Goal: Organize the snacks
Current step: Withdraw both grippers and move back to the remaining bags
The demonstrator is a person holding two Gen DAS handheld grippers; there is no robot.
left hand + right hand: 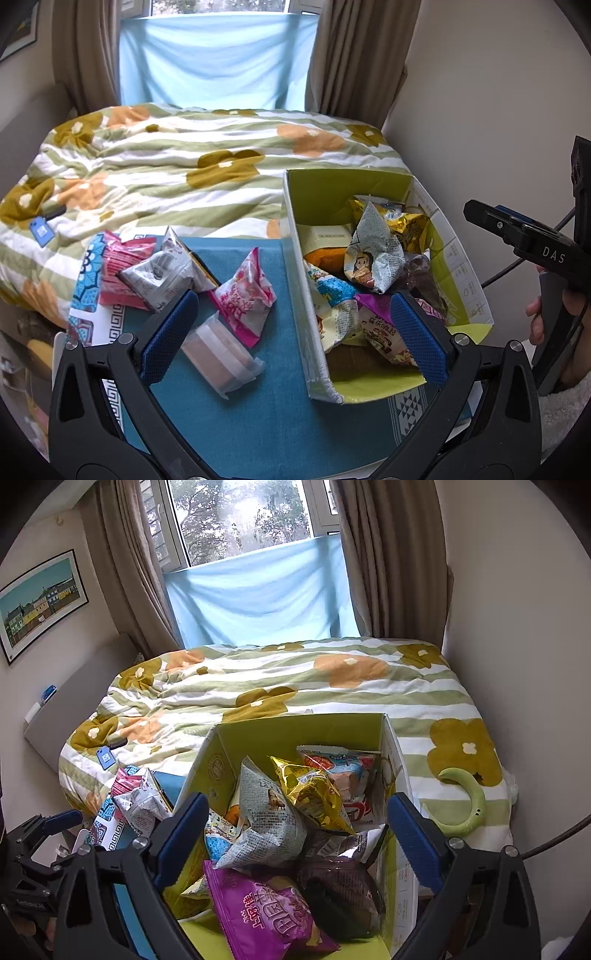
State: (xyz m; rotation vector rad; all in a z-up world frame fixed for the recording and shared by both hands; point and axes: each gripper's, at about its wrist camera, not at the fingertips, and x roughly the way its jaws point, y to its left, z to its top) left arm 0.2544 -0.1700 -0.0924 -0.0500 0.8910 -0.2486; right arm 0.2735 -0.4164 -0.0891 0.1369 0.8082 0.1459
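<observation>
Below the right gripper's wide-apart jaws, the snack-filled box.

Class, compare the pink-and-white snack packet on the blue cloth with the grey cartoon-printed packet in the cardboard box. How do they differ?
The pink-and-white packet lies outside the box, on the blue cloth; the grey cartoon packet sits inside the cardboard box. The pink-and-white packet rests alone on the cloth, while the grey cartoon packet is propped upright on a heap of other snacks. Both are puffy, pillow-style sealed bags.
</observation>
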